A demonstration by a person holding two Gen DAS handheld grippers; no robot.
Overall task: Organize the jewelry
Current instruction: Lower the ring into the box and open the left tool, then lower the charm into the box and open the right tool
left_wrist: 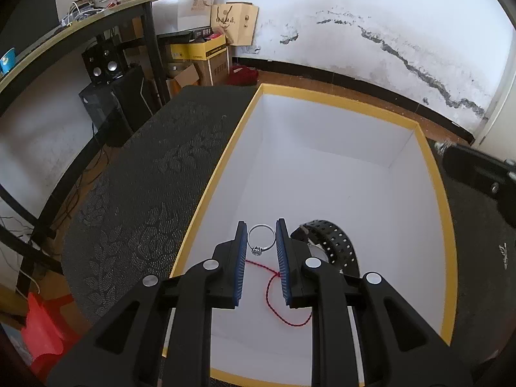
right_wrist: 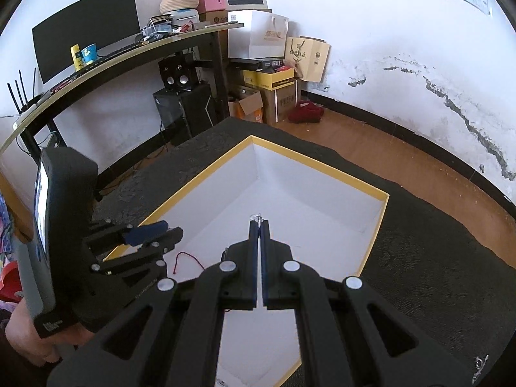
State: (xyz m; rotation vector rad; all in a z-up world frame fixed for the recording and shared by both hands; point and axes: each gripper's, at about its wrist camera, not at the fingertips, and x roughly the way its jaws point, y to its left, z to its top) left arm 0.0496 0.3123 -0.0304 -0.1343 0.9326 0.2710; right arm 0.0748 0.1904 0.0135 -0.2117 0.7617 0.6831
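Ring [left_wrist: 261, 238], a thin silver band with a small stone, lies on the box [left_wrist: 419, 135] floor framed by the spread left hand-held gripper [left_wrist: 260, 242], beside red cord [left_wrist: 274, 293]; the right hand-held gripper [right_wrist: 259, 222], pressed together on something tiny and glinting, could easily let it slip.

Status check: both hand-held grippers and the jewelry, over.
Left hand-held gripper open, straddling ring over the yellow-rimmed box. Right hand-held gripper shut on small metal piece. Red cord and black strap in box. Nothing blocking.
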